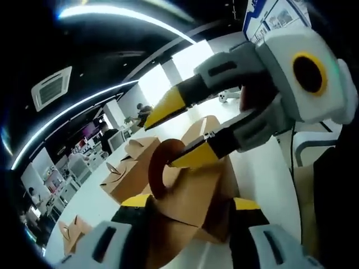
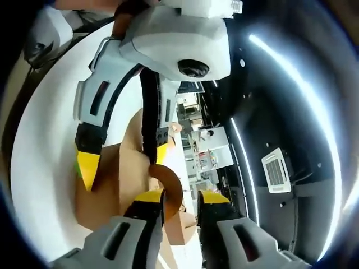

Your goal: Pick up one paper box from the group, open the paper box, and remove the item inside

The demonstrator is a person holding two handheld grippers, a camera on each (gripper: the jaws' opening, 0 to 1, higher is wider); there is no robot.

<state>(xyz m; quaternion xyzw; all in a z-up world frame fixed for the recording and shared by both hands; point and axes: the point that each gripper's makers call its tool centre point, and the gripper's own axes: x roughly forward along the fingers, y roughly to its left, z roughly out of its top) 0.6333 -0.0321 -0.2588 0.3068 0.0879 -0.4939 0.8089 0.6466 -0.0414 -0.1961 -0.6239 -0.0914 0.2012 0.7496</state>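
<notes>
Jaws of the left gripper clamp the opened paper box; the right gripper pinches the brown ring rising from that box — just above its flaps. Beyond the box, more paper boxes sit on the white table.

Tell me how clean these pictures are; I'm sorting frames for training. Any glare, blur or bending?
Left gripper view: ceiling light strips flare and curve with the lens; the far window is blown white; the held box is sharp. Right gripper view: a light strip glares; the white table bends and washes out.
</notes>
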